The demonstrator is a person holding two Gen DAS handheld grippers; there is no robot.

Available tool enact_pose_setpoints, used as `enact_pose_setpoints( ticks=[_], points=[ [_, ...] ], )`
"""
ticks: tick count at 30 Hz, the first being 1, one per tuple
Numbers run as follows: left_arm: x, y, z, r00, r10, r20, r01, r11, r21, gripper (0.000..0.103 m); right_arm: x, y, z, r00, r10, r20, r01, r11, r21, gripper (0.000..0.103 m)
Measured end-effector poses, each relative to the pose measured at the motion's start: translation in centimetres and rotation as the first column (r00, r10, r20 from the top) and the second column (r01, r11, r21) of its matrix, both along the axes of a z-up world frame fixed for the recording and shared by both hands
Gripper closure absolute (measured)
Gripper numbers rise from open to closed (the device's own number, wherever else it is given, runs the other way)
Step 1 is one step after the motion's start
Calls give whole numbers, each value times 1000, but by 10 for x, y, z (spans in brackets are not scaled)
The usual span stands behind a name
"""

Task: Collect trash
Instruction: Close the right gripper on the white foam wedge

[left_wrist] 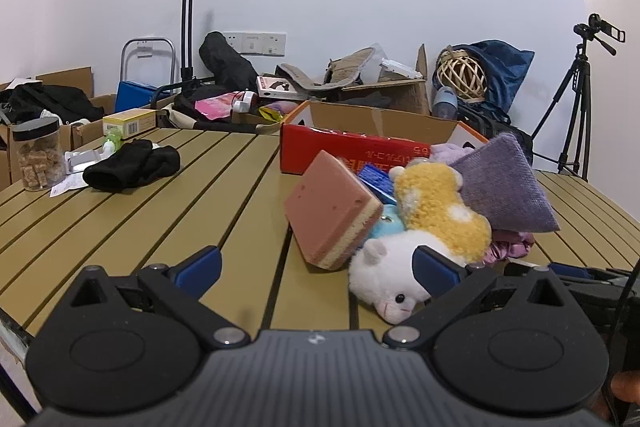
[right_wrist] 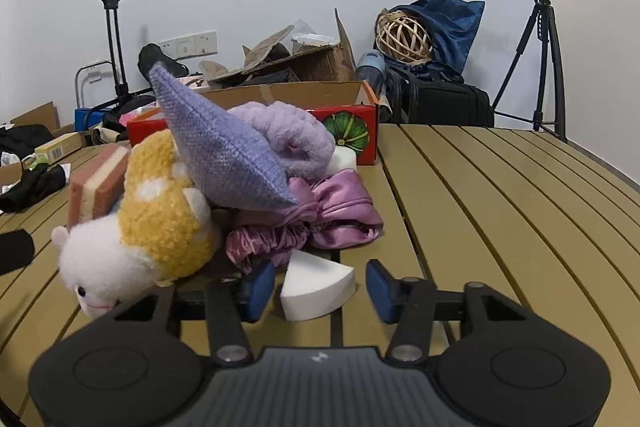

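A white foam wedge point(right_wrist: 314, 293) lies on the slatted table point(right_wrist: 500, 207) between the fingers of my right gripper point(right_wrist: 320, 287). The left pad is close against the wedge and a gap shows at the right pad, so the gripper is open. Just behind it is a pile: crumpled pink satin cloth point(right_wrist: 320, 223), a yellow and white plush toy point(right_wrist: 160, 223), a purple knitted cushion point(right_wrist: 224, 151) and a pink sponge point(left_wrist: 332, 211). My left gripper point(left_wrist: 318, 267) stands wide open and low over the table, its right finger beside the plush toy's point(left_wrist: 384, 275) white head, nothing between the pads.
A red open cardboard box point(left_wrist: 344, 147) stands behind the pile. At the table's left lie a black cloth point(left_wrist: 132, 167), a lidded jar point(left_wrist: 38, 155) and papers. Boxes, bags and a trolley crowd the floor by the wall; a tripod point(left_wrist: 576, 99) stands at the right.
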State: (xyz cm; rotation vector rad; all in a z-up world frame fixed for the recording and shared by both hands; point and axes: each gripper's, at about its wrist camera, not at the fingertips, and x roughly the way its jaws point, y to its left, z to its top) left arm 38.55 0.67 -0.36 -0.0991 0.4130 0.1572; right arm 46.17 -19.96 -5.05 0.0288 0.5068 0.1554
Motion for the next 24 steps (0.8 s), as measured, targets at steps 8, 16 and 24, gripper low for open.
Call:
enact_pose_setpoints(
  ticks=[8, 16, 24],
  points=[
    [-2, -6, -2, 1000, -16, 4, 16, 1000, 6, 0, -5, -5, 1, 1000, -12, 21, 12, 1000, 12, 76],
    [7, -10, -6, 999, -52, -13, 52, 999, 12, 0, -26, -19, 11, 996, -48, 75, 45, 998, 49, 77],
    [20, -33, -12, 996, -93, -7, 93, 994, 54, 0, -42, -38, 18, 989, -88, 118, 80, 994, 70, 77]
  ],
)
